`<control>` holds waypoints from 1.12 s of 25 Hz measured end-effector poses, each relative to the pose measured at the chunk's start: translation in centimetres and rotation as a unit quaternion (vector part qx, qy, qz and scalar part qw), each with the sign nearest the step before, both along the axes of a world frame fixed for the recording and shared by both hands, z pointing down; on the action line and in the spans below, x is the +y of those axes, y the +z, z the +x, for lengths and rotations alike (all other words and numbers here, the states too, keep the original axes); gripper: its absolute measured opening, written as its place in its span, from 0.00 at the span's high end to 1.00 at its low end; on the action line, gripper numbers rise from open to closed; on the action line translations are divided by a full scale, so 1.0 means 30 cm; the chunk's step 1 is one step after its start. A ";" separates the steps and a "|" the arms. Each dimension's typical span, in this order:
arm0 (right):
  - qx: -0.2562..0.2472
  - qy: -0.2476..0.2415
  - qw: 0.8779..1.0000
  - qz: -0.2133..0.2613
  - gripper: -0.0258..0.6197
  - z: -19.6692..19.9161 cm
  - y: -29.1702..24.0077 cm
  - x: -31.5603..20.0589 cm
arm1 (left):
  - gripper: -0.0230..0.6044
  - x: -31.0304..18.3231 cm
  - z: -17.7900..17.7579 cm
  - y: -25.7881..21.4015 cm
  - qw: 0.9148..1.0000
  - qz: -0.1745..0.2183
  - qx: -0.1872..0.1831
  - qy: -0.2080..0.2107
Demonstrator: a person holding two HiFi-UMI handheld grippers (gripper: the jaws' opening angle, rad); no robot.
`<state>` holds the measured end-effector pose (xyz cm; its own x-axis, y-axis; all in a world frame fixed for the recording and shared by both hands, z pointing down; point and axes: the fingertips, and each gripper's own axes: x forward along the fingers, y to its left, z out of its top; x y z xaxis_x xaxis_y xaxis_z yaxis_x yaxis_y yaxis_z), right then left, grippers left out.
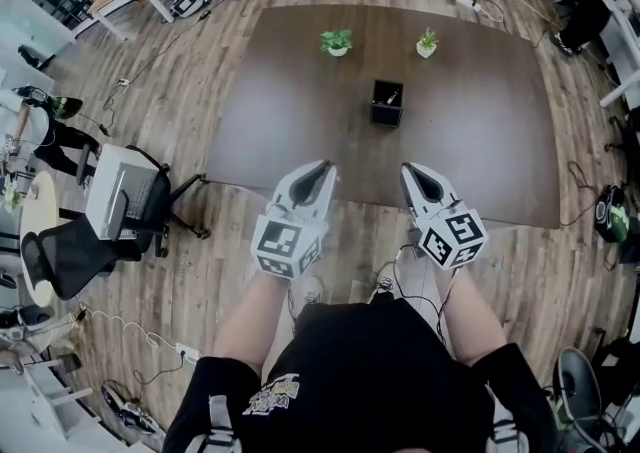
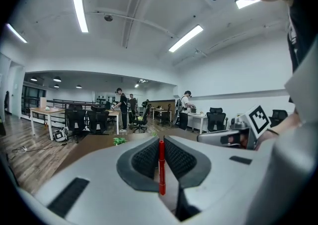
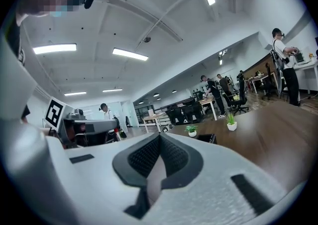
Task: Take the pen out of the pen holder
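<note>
Your left gripper (image 2: 160, 139) is clenching a slim red pen (image 2: 161, 169). Its ribbed dark pads are pressing on the smooth stick from both sides, and the pen is lying along the seam between them. Your right gripper (image 3: 159, 138) is clamped tight on nothing, with its ribbed black pads meeting edge to edge inside the smooth grey shell.

Behind each pair of jaws a marker cube (image 1: 290, 244) with black-and-white squares is riding over your hand. Both grippers are hovering side by side, with their tips over the near edge of the table (image 1: 480, 151), a flat, matte, dark brown slab.

Ahead of the tips, closer to the right gripper's line, the pen holder (image 1: 386, 106), a black square box, is standing upright and well apart from both. Beyond it a broad-leaved potted plant (image 1: 337, 41) is sitting toward the left gripper's side and a spikier potted plant (image 1: 427, 43) toward the right's, both in small white pots.
</note>
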<state>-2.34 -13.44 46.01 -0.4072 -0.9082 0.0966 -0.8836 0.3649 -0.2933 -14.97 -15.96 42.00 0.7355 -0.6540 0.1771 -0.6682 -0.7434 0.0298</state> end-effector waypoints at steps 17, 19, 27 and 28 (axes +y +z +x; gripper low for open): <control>0.024 0.166 0.986 -0.007 0.95 -0.449 -0.030 0.268 | 0.92 0.152 -0.397 0.070 0.987 -0.018 0.019 0.156; 0.023 0.190 0.981 -0.008 0.95 -0.433 -0.040 0.314 | 0.92 0.179 -0.372 0.061 0.984 -0.023 0.025 0.176; 0.035 0.231 0.972 -0.005 0.95 -0.395 -0.078 0.414 | 0.92 0.233 -0.314 0.003 0.976 -0.014 0.044 0.212; 0.036 0.231 0.972 -0.006 0.95 -0.395 -0.079 0.416 | 0.92 0.233 -0.314 0.000 0.976 -0.014 0.046 0.212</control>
<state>-14.18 -0.95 43.65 0.0523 -0.9913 0.1209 -0.9710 -0.0788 -0.2256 -24.38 -8.97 42.00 0.9524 -0.2840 0.1112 -0.2949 -0.9505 0.0983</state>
